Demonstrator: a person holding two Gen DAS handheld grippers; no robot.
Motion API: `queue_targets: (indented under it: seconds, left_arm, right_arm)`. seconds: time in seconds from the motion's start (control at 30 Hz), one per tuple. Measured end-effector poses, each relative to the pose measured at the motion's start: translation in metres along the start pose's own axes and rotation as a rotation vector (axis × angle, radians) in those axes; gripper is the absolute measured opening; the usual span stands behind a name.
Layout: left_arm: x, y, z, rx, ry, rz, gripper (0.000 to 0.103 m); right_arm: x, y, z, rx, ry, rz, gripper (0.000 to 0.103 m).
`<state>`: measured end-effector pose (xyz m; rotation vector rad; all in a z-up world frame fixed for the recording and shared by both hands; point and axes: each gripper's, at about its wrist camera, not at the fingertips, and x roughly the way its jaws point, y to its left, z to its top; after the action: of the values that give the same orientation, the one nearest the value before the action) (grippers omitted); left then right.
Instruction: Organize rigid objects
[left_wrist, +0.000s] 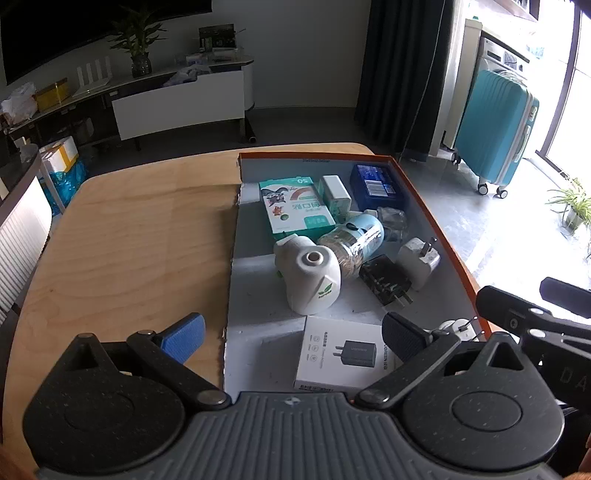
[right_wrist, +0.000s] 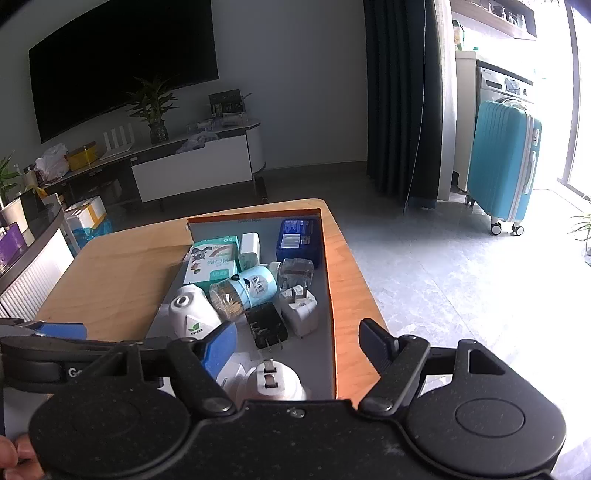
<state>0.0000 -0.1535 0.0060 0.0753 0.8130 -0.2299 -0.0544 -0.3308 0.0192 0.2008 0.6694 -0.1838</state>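
Observation:
An orange-rimmed cardboard box (left_wrist: 436, 218) (right_wrist: 330, 295) lies on the wooden table (left_wrist: 140, 236) (right_wrist: 122, 284). It holds a white vaporizer (left_wrist: 308, 275) (right_wrist: 192, 317), a light-blue jar (left_wrist: 351, 242) (right_wrist: 245, 291), a green carton (left_wrist: 295, 205) (right_wrist: 212, 260), a dark-blue box (left_wrist: 375, 184) (right_wrist: 297, 240), a black charger (left_wrist: 386, 278) (right_wrist: 266, 328), a white plug adapter (left_wrist: 419, 262) (right_wrist: 301, 310) and a white charger carton (left_wrist: 341, 352). My left gripper (left_wrist: 295, 338) is open and empty over the box's near end. My right gripper (right_wrist: 299, 345) is open and empty above a round white plug (right_wrist: 269, 380).
The table's left half is bare wood. Its right edge drops to a grey floor with a teal suitcase (left_wrist: 495, 129) (right_wrist: 504, 162). A TV console with a plant (left_wrist: 138, 40) stands behind. A white radiator-like unit (left_wrist: 20, 236) is at the left.

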Motion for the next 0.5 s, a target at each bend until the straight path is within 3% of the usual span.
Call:
queue_targets:
  seconds: [0.5]
  left_arm:
    - [0.0031, 0.0, -0.0034, -0.003, 0.014, 0.01, 0.103]
  right_arm:
    - [0.0014, 0.0002, -0.0032, 0.001, 0.007, 0.006, 0.087]
